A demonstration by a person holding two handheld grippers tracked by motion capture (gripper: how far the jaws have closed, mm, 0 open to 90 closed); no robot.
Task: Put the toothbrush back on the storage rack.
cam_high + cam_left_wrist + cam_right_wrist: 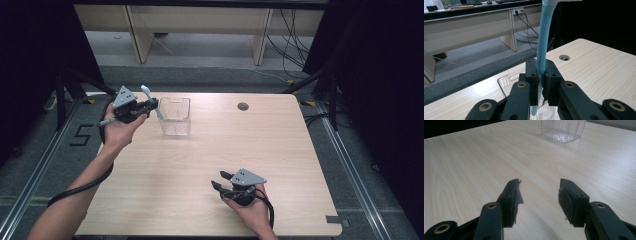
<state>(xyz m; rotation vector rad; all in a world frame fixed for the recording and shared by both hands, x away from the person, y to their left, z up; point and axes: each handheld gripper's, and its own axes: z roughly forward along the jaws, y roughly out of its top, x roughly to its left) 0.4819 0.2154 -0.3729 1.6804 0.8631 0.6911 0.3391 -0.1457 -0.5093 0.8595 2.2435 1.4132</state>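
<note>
1. The left gripper (151,105), raised at the far left corner of a pale wooden table (215,165), clamps a light-blue toothbrush (152,102) between its jaws.
2. In the left gripper view, the toothbrush (544,37) stands nearly upright, its handle pinched by the pads, its lower tip poking out just beneath them.
3. A clear ribbed plastic container (175,116) sits just beside and below that gripper; its rim (507,80) shows right behind the jaws.
4. The right gripper (218,180) rests low near the table's front edge, jaws spread wide and holding nothing, well apart from the container.
5. Ahead of those parted jaws, the container (563,129) stands far off across bare wood.
</note>
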